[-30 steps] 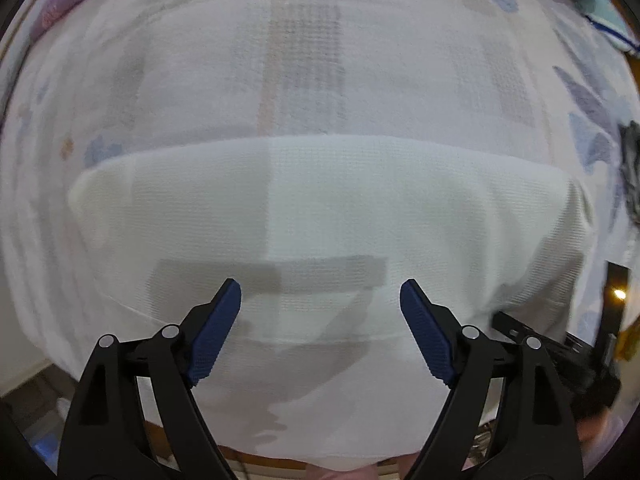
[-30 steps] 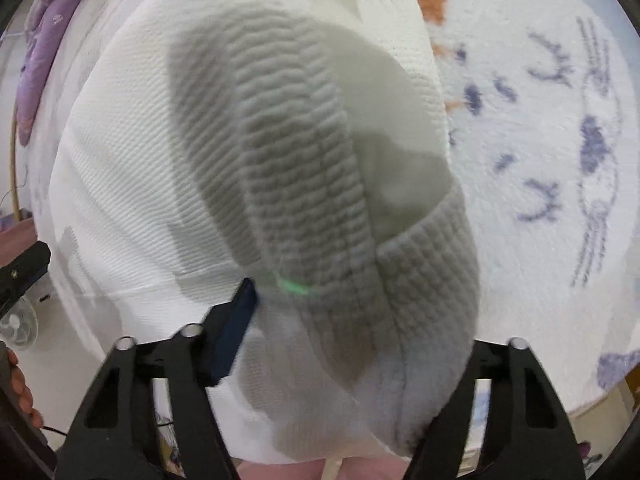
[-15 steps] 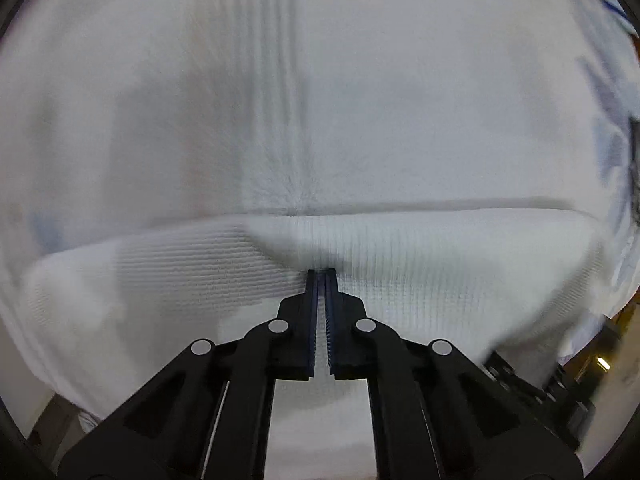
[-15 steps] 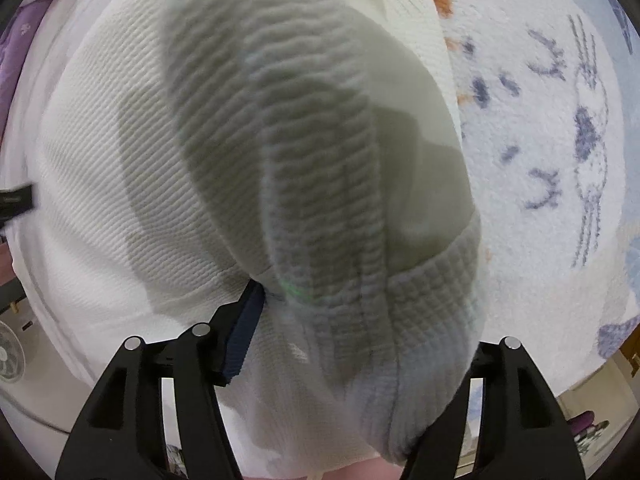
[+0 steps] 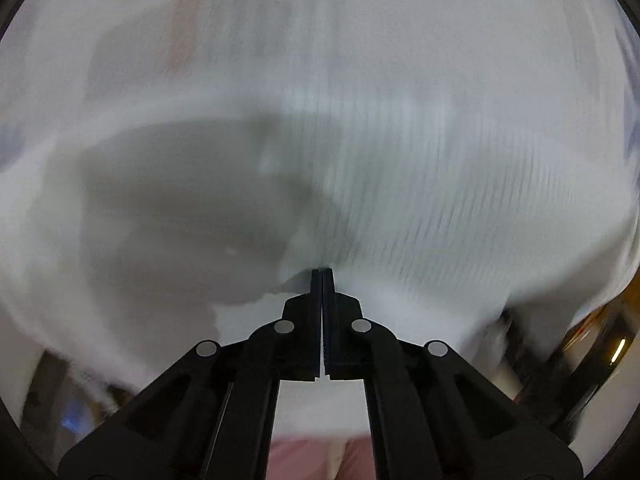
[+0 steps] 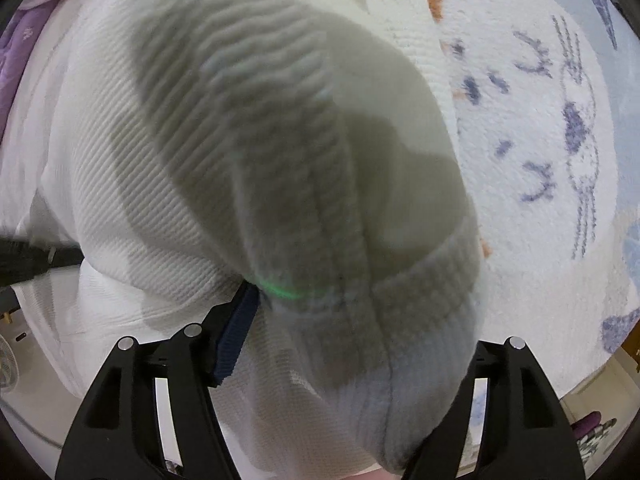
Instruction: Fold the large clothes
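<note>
A white waffle-knit garment (image 5: pixel 420 184) fills the blurred left wrist view, lying over a pale patterned blanket. My left gripper (image 5: pixel 322 271) is shut, its tips pinching a puckered edge of the cloth. In the right wrist view a thick sleeve with a ribbed cuff (image 6: pixel 424 292) hangs between and over the jaws of my right gripper (image 6: pixel 352 312). Those jaws are opening. The left blue pad (image 6: pixel 236 332) shows its face beside the sleeve; the right fingertip is hidden under the cuff.
A fluffy white blanket with blue cat drawings (image 6: pixel 560 140) lies to the right of the garment. Purple cloth (image 6: pixel 24 48) sits at the far left. Floor and a fan (image 6: pixel 8 364) show past the bed edge.
My left gripper went from wide open above the garment to shut on its edge and dropped closer to the cloth. The right jaws spread a little wider around the sleeve.
</note>
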Available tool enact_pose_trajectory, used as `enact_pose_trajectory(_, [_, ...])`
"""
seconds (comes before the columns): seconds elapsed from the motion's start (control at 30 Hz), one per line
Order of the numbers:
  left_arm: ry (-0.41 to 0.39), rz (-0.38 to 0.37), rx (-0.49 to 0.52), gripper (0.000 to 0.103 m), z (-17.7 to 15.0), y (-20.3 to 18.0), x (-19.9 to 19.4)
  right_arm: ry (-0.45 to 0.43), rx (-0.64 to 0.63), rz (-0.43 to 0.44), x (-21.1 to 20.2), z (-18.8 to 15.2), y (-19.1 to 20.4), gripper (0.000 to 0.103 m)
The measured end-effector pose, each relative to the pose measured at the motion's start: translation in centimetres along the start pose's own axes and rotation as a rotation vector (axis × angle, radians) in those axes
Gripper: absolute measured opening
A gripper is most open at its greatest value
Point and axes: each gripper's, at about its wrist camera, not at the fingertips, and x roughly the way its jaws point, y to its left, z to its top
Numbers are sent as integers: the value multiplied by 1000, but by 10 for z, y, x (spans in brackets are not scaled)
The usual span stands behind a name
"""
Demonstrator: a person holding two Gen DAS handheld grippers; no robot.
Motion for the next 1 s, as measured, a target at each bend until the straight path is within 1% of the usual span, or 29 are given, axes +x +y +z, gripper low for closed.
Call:
enact_pose_trajectory(0.03, [15, -20, -1, 0, -13, -1, 5, 6, 1, -2, 1, 0, 1, 62])
enact_pose_trajectory(0.07, [3, -14, 4, 0, -23, -2, 16, 8, 3, -1, 2, -1, 2, 63])
enact_pose_trajectory(0.1, [-41, 3, 7, 3, -25, -1, 36, 5, 0, 3, 3, 0, 4, 64])
enact_pose_trajectory(0.13, [-72, 4, -11, 3, -21, -1, 42, -3, -9, 7, -2, 11, 7, 66])
enact_pose_trajectory(0.17, [-35, 29, -57, 2, -13, -4, 42, -17, -22, 12, -3, 8, 9, 66])
enact_pose_trajectory(0.2, [-13, 52, -66, 1, -12, -7, 41, -27, -28, 19, -5, 6, 5, 66])
enact_pose_trajectory(0.27, [-51, 86, -47, 0, -28, -14, 34, -40, -46, 22, -8, -6, 0, 64])
enact_pose_trajectory(0.3, [-75, 101, -15, 0, -49, -20, 31, -36, -53, 16, -8, -6, 3, 64])
enact_pose_trajectory(0.33, [-80, 70, -1, 0, -70, -22, 32, -33, -56, 14, -7, -7, 3, 64])
enact_pose_trajectory(0.37, [-74, 27, -8, 0, -84, -21, 38, -32, -55, 15, -6, -7, 5, 65])
enact_pose_trajectory(0.4, [-40, -31, -24, 0, -101, -17, 62, -36, -56, 26, -4, -7, 7, 67])
enact_pose_trajectory(0.43, [-45, -35, -15, 0, -106, -15, 79, -42, -61, 38, -6, -3, 12, 69])
enact_pose_trajectory(0.47, [-102, -44, 5, 3, -110, -14, 91, -49, -70, 44, -9, -7, 12, 69])
enact_pose_trajectory(0.5, [-144, -66, 1, 2, -115, -11, 88, -64, -90, 48, -11, -12, 14, 69])
enact_pose_trajectory(0.53, [-148, -81, -28, 2, -121, -8, 85, -70, -102, 49, -13, -18, 11, 68])
enact_pose_trajectory(0.57, [-154, -85, -55, 2, -133, -5, 82, -77, -119, 50, -14, -21, 12, 67])
enact_pose_trajectory(0.6, [-145, -58, -60, 2, -150, -7, 82, -78, -124, 53, -13, -24, 13, 67])
enact_pose_trajectory(0.63, [-145, -11, -51, 2, -164, -12, 86, -77, -124, 57, -9, -28, 8, 67])
enact_pose_trajectory(0.67, [-158, 28, -39, 2, -176, -16, 94, -71, -124, 63, -8, -28, 10, 69])
enact_pose_trajectory(0.7, [-224, 47, -18, 2, -186, -20, 103, -70, -129, 63, -9, -30, 7, 70])
enact_pose_trajectory(0.73, [-285, 74, -4, 2, -189, -23, 110, -71, -135, 64, -12, -27, 5, 70])
enact_pose_trajectory(0.77, [-304, 91, -2, 2, -189, -25, 112, -74, -142, 66, -15, -21, 5, 70])
enact_pose_trajectory(0.8, [-308, 100, -10, 1, -187, -27, 107, -75, -146, 67, -13, -18, 10, 70])
enact_pose_trajectory(0.83, [-329, 94, -20, 1, -187, -29, 94, -71, -152, 69, -12, -13, 14, 70])
enact_pose_trajectory(0.87, [-376, 90, -22, 0, -188, -28, 80, -64, -151, 72, -10, -5, 16, 70])
enact_pose_trajectory(0.9, [-454, 100, -5, 0, -187, -31, 57, -59, -148, 73, -8, -14, 16, 71])
enact_pose_trajectory(0.93, [-496, 110, 23, 0, -181, -35, 40, -53, -147, 70, -6, -18, 16, 71])
enact_pose_trajectory(0.97, [-534, 116, 38, 0, -167, -36, 19, -50, -148, 68, -9, -20, 9, 71])
enact_pose_trajectory(1.0, [-561, 107, 33, 1, -151, -36, 4, -49, -148, 68, -8, -12, 10, 71])
